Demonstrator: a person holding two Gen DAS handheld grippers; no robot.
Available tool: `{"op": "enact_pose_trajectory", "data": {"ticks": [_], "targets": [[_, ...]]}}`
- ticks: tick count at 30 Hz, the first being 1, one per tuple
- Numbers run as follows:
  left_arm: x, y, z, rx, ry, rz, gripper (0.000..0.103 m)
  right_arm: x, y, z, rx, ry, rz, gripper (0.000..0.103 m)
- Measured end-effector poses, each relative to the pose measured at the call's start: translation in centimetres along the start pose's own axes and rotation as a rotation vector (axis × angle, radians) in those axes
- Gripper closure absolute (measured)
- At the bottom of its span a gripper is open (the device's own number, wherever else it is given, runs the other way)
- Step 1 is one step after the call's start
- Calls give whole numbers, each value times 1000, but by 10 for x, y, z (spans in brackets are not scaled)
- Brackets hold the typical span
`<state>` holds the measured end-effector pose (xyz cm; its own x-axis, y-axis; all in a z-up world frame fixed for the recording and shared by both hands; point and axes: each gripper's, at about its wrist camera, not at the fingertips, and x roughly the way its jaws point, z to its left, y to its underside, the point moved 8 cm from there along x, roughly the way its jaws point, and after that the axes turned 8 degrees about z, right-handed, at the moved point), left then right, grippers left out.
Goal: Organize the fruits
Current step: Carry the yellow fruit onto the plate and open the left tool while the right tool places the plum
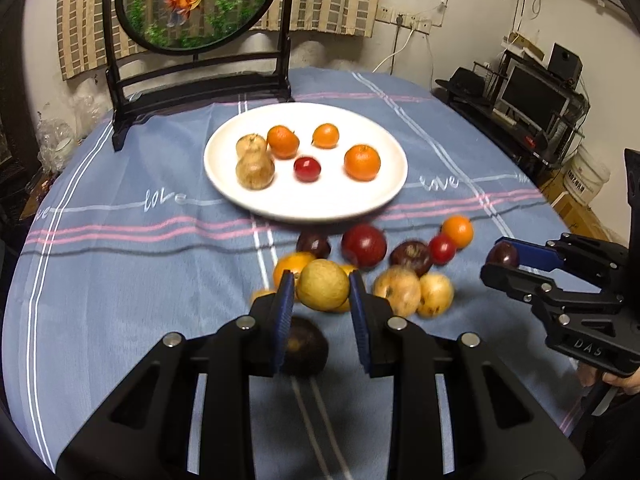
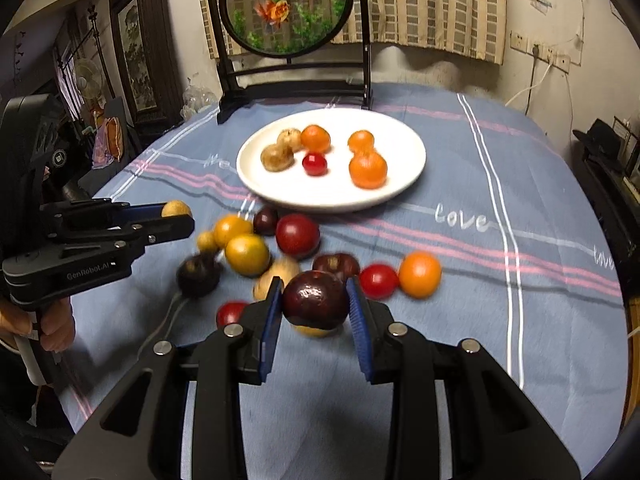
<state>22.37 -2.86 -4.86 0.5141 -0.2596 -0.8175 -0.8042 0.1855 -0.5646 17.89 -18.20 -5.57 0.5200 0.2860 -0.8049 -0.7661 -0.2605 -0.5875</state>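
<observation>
Since both fruits look round, smooth and light, I grip each across its middle. Left gripper [image 1: 318,294] jaws clamp a pear [image 1: 322,285], right gripper [image 2: 314,300] jaws a plum [image 2: 315,300], both just short of the plate [image 1: 320,204].

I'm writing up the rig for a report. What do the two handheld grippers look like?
Both are black plastic pistol-grip tools with angular, cut-out linkage arms and silver pivot pins. Each finger carries a ribbed blue pad. The left gripper body reads "GenRobot.AI" in white; the right gripper shows raised letters "DAS". No cables or sleeves are visible.
</observation>
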Motion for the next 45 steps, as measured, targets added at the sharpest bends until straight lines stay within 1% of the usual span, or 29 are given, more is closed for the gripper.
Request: {"op": "enact_pose_trajectory", "data": {"ticks": [2, 5, 9, 12, 16, 20, 22, 24, 25, 26, 27, 28, 29, 30, 31, 34, 36, 41, 45], "targets": [[1, -13, 0, 7, -7, -17, 75, 0, -12, 0, -8, -2, -13, 70], [8, -34, 5, -3, -7, -27, 75, 9, -36, -1, 6, -37, -19, 70], [35, -59, 15, -32, -6, 3, 75, 29, -66, -2, 23, -68, -14, 70], [59, -73, 21, -35, -24, 25, 75, 48, -84, -2, 19, -70, 1, 70], [88, -84, 36, -81, -32, 65, 75, 78, -103, -10, 54, -74, 33, 70], [103, -90, 45, -103, -27, 81, 75, 102, -119, -22, 133, -115, 58, 70], [110, -93, 47, -111, -19, 92, 75, 109, -126, -25, 151, -121, 57, 70], [116, -94, 46, -111, -16, 100, 75, 118, -134, -28, 182, -136, 64, 68], [118, -95, 45, -115, -14, 99, 73, 123, -136, -28, 205, -151, 77, 67], [119, -95, 45, -120, -12, 96, 63, 129, -138, -29, 231, -162, 98, 59], [119, -95, 45, -123, -13, 95, 56, 131, -142, -31, 246, -161, 107, 45], [117, -96, 45, -128, -15, 87, 45, 132, -143, -32, 260, -156, 105, 41], [114, -97, 45, -132, -17, 73, 42, 128, -145, -34, 275, -151, 84, 38], [112, -97, 45, -134, -20, 64, 42, 123, -146, -34, 279, -153, 53, 38], [108, -98, 46, -132, -26, 58, 39, 119, -146, -33, 277, -154, 40, 38], [97, -97, 49, -140, -29, 46, 35, 107, -141, -34, 271, -159, 30, 38], [89, -94, 51, -146, -32, 39, 32, 96, -133, -36, 281, -177, 24, 38], [64, -74, 56, -149, -56, 14, 25, 65, -108, -50, 327, -186, -20, 37], [48, -52, 54, -149, -53, 13, 22, 42, -81, -55, 320, -130, -52, 36]]}}
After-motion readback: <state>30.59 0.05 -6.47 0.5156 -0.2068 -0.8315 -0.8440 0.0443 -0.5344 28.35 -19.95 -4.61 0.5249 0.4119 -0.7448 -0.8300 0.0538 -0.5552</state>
